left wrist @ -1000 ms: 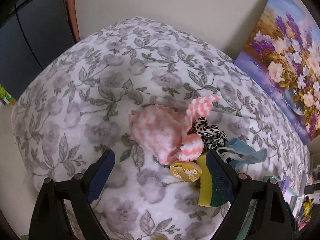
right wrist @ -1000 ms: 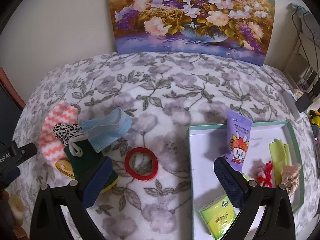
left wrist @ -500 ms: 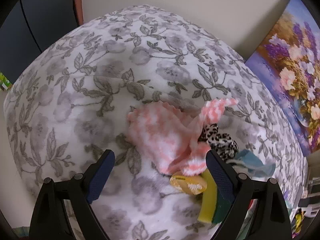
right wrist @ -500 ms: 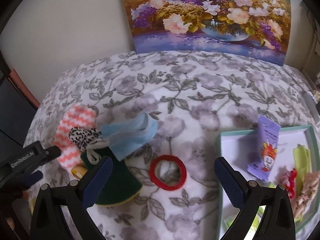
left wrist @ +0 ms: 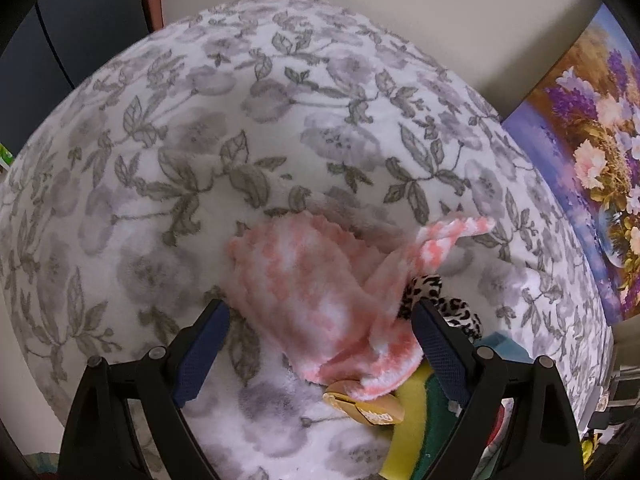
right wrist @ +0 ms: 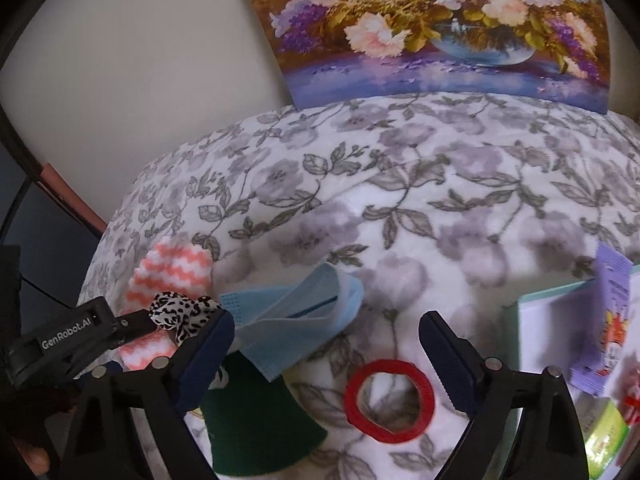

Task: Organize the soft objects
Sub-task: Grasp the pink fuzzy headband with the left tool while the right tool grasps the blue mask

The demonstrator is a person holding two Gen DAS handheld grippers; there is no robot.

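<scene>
A fluffy pink-and-white cloth lies crumpled on the flowered bedspread. My left gripper hangs over it, open, one finger on each side and neither pad touching. A leopard scrunchie, a gold-wrapped item and a yellow-green sponge crowd its right finger. My right gripper is closing its jaws above a light blue face mask and a red ring, gripping nothing. The right wrist view also shows the sponge, scrunchie and cloth.
A teal-rimmed white tray at the right edge holds a purple sachet and a green packet. A flower painting leans on the wall behind the bed. The left gripper's black housing sits at the lower left.
Both grippers have come down and closer to the pile. The pink cloth now lies between the left fingers. The right view has swung left onto the mask and ring, its fingers slightly closer together.
</scene>
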